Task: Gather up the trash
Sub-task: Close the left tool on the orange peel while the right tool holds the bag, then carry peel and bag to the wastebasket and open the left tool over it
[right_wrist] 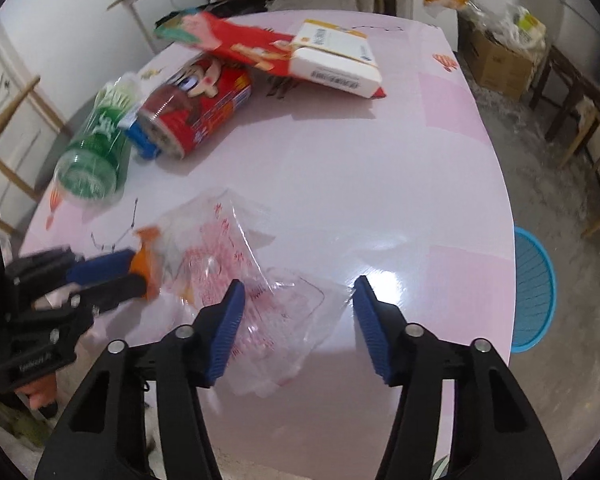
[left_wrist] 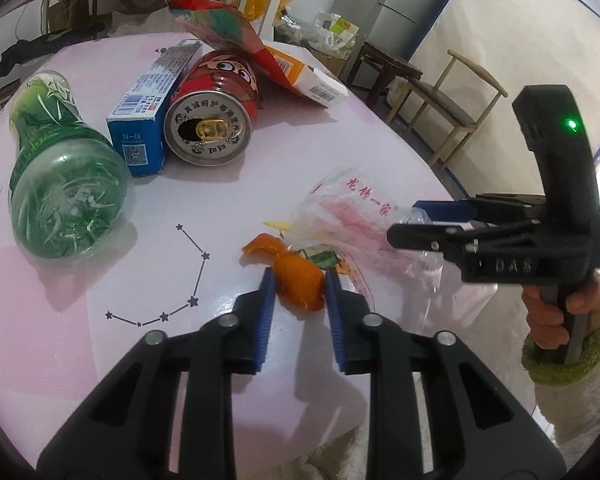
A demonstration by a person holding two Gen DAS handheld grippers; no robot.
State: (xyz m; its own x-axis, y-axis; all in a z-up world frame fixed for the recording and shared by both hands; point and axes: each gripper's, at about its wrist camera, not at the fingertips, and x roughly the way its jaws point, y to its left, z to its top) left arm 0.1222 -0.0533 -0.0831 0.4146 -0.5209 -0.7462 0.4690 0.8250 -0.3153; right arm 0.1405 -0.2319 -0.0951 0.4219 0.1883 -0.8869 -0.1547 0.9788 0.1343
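Left wrist: left gripper [left_wrist: 300, 280] closed on orange peel [left_wrist: 300, 284], blue pads pressed against both sides, near edge of pink table [left_wrist: 220, 200]. Clear plastic bag [left_wrist: 352, 220] just right; can [left_wrist: 212, 120], green bottle [left_wrist: 60, 176] farther left.

Right wrist: right gripper [right_wrist: 298, 300] half open above the bag [right_wrist: 268, 296], nothing held.

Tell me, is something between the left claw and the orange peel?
Nothing visible: the orange peel already sits between the left claw's blue pads. The clear plastic bag only lies beside it, toward the right claw.
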